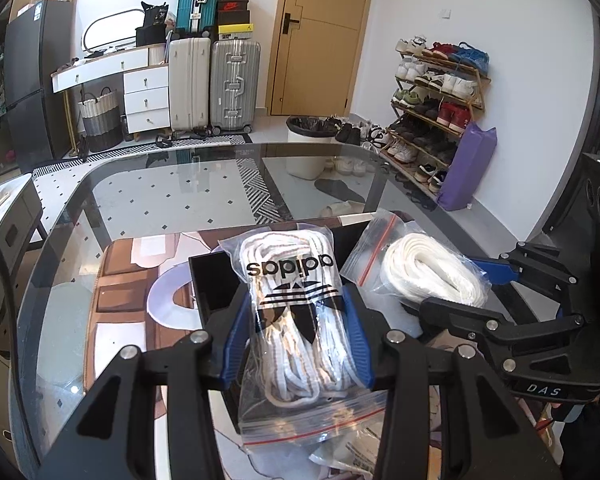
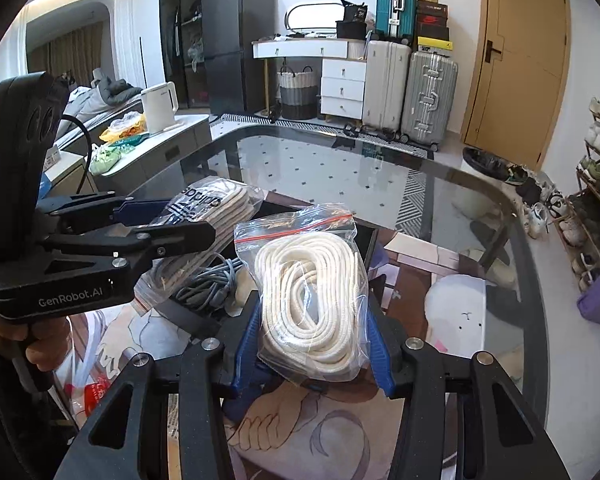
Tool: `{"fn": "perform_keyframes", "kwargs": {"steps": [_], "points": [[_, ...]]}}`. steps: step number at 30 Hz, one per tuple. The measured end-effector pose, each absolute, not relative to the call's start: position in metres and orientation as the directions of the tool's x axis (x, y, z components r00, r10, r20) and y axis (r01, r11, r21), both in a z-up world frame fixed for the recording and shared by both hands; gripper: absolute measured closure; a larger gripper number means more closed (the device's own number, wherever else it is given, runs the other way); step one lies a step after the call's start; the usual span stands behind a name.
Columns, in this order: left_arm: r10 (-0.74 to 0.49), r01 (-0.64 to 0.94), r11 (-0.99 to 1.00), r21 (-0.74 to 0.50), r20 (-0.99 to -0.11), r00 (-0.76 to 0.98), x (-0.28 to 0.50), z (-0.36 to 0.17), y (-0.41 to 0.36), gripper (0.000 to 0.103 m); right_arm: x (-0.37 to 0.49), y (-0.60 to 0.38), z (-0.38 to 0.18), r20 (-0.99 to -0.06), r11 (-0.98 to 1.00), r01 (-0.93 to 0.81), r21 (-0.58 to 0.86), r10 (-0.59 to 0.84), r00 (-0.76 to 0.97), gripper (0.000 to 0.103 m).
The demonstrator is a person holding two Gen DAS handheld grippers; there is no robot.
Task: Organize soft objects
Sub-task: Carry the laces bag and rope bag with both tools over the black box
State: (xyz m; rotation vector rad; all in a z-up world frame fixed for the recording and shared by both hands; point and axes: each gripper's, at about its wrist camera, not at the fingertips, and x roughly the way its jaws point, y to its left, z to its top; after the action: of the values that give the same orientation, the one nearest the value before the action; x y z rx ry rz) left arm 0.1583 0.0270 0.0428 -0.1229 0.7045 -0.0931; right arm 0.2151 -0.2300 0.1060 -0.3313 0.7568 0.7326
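My left gripper [image 1: 296,332] is shut on a clear zip bag of white laces with a black adidas logo [image 1: 296,312], held over a black open box [image 1: 212,280]. It also shows in the right wrist view [image 2: 208,220]. My right gripper [image 2: 314,328] is shut on a clear zip bag of cream-white coiled rope [image 2: 312,304], held above the box's right side; the bag shows in the left wrist view too [image 1: 432,272]. A grey cable bundle [image 2: 208,284] lies inside the box.
The box stands on a printed mat [image 1: 120,280] on a glass table [image 1: 180,184]. More plastic bags lie at the near edge [image 2: 92,384]. Beyond the table are a white bin [image 1: 308,148], a shoe rack [image 1: 432,112], suitcases and drawers.
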Motion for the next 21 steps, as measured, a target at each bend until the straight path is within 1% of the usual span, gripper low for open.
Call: {"fn": "perform_keyframes", "kwargs": {"steps": [3, 9, 13, 15, 18, 21], "points": [[-0.106, 0.037, 0.992, -0.118, -0.651, 0.751, 0.163, 0.038, 0.027, 0.06, 0.22, -0.224, 0.104, -0.728, 0.7, -0.714, -0.021, 0.479, 0.491, 0.055], [-0.104, 0.044, 0.993, -0.106, -0.669, 0.736, 0.17, 0.03, 0.022, 0.06, 0.227, -0.21, 0.097, -0.736, 0.68, -0.731, -0.067, 0.461, 0.496, 0.055], [-0.098, 0.046, 0.994, -0.095, -0.672, 0.734, 0.172, 0.028, 0.021, 0.06, 0.233, -0.203, 0.091, -0.751, 0.663, -0.746, -0.07, 0.457, 0.477, 0.055], [-0.1, 0.047, 0.994, -0.096, -0.687, 0.719, 0.174, 0.025, 0.022, 0.059, 0.235, -0.199, 0.085, -0.76, 0.653, -0.754, -0.07, 0.455, 0.464, 0.055], [-0.08, 0.051, 0.997, -0.062, -0.683, 0.726, 0.171, 0.025, 0.022, 0.059, 0.237, -0.196, 0.082, -0.762, 0.652, -0.756, -0.06, 0.459, 0.457, 0.055], [-0.082, 0.054, 0.997, -0.062, -0.684, 0.725, 0.171, 0.026, 0.022, 0.059, 0.237, -0.196, 0.082, -0.764, 0.656, -0.753, -0.059, 0.456, 0.457, 0.055]]}}
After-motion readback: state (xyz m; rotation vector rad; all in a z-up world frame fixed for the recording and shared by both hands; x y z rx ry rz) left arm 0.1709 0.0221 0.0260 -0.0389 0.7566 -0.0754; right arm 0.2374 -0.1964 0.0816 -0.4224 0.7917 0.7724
